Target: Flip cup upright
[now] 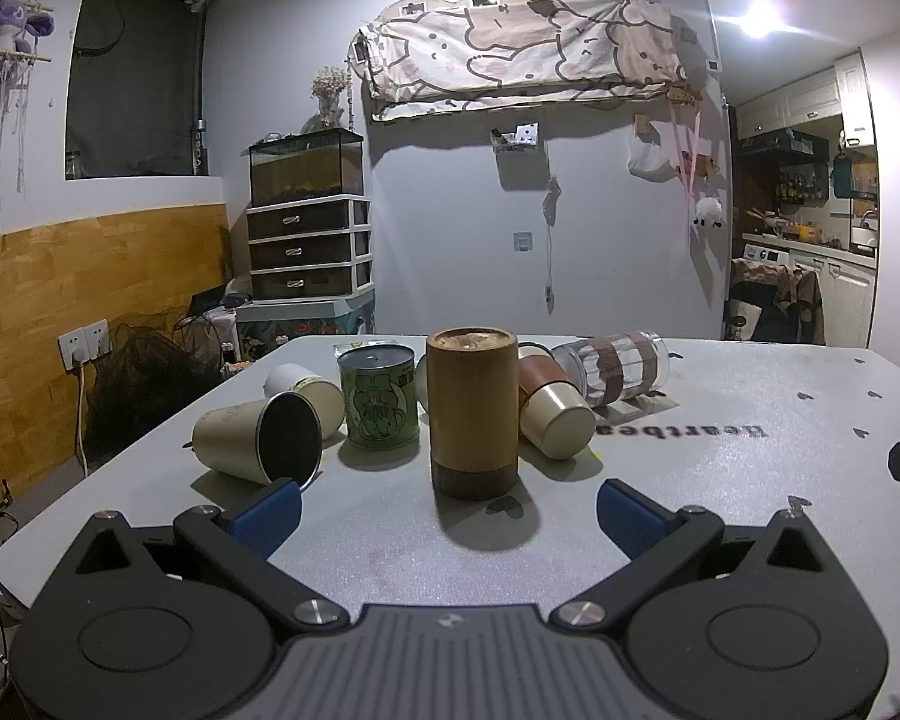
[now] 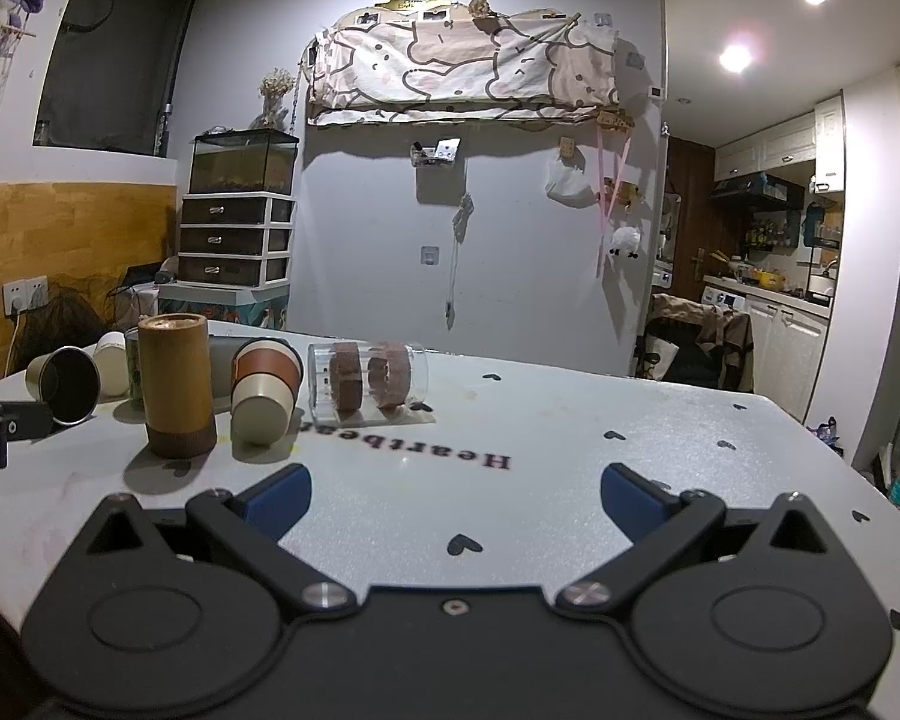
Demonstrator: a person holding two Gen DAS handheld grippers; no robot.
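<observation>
Beige steel cup [image 1: 252, 441] on its side at the left of the cluster, dark open mouth turned toward the left gripper [image 1: 448, 513], rim just beside the left blue pad [image 1: 268, 513]. Probably light, stiff, thin-walled; smooth tapered wall likely slippery and prone to rolling (best taken across the body near the middle, not by the rim). Second beige paper cup [image 1: 306, 393] lying behind it, touching or nearly so. Green printed tin [image 1: 380, 396] upright just beside; tall bamboo canister [image 1: 473, 411] upright in front centre. Brown-sleeved cup [image 1: 555, 405] also tipped over, base toward the camera; clear glass jar [image 1: 615, 372] lying behind it. Grey table [image 1: 720, 480] with heart marks under all. Left gripper spread wide, holding nothing. Right gripper [image 2: 455, 501] likewise spread, empty, well apart from the cups.
</observation>
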